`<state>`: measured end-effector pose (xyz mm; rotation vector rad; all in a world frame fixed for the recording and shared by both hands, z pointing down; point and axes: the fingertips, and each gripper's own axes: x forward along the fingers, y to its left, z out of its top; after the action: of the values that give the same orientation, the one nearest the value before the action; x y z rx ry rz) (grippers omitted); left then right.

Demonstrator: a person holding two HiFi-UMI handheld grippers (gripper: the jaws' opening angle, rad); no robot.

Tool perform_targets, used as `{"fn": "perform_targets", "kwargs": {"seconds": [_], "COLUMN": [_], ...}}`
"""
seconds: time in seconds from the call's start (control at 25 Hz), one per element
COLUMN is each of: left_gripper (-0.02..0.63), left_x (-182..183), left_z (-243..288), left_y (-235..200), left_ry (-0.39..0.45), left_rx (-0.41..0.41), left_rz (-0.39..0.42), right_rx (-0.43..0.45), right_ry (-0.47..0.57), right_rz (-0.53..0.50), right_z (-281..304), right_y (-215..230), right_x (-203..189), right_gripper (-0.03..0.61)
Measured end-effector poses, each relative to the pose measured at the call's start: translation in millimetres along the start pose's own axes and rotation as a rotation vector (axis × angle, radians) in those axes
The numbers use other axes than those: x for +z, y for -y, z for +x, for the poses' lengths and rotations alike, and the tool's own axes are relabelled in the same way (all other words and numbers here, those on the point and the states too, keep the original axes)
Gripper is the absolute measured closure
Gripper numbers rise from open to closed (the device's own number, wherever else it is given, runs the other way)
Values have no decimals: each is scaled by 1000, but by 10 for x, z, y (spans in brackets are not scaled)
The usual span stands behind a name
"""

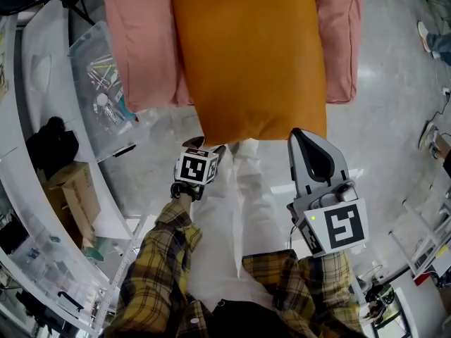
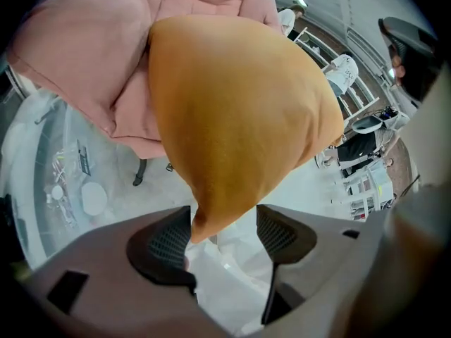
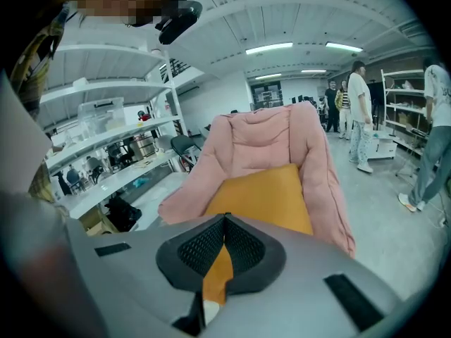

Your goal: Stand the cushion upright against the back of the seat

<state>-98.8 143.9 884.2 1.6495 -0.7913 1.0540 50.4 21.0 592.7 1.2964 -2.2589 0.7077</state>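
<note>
An orange cushion (image 1: 250,55) lies flat on the pink padded seat (image 1: 141,41), its near edge overhanging the seat's front. My right gripper (image 1: 299,136) is shut on the cushion's near right corner; in the right gripper view, orange fabric (image 3: 220,270) is pinched between the closed pads of that gripper (image 3: 224,241), with the cushion (image 3: 264,199) and the seat's back (image 3: 261,136) beyond. My left gripper (image 1: 210,148) is at the near left corner. In the left gripper view this gripper (image 2: 222,234) is open, and the cushion's corner (image 2: 232,118) hangs between its pads.
A clear plastic bin (image 1: 106,90) of small items stands left of the seat. White shelving (image 1: 28,118), a black bag (image 1: 53,146) and a cardboard box (image 1: 74,189) line the left side. People (image 3: 359,111) stand far right by racks. The person's legs (image 1: 239,210) are below the cushion.
</note>
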Motion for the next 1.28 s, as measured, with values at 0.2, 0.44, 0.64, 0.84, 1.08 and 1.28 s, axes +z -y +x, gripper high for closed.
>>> {"fn": "perform_targets", "kwargs": {"seconds": [0.2,0.44,0.64,0.84,1.08,1.28], "left_gripper": [444,568,588,591,592,594], "left_x": [-41,36,82,97,173,341], "left_z": [53,9,-60,-247,-681,-1156], "left_y": [-50,-26,4,55,194,334], "left_ry": [-32,-10,17,29,60,77], "left_rx": [36,53,49,42,-22,-45], "left_rz": [3,54,35,17,-62,-74], "right_rx": [8,13,13,10,34,26], "right_ry": [-13,-18,-16,-8,24,64], "right_rz": [21,17,11,15,7,-20], "right_z": [6,0,-4,-82,-225,-468], "right_y": [-19,-35,-33,-57,-165,-209], "right_x": [-44,-86,-59,0,235,582], "right_gripper": [561,561,561,561,561,561]}}
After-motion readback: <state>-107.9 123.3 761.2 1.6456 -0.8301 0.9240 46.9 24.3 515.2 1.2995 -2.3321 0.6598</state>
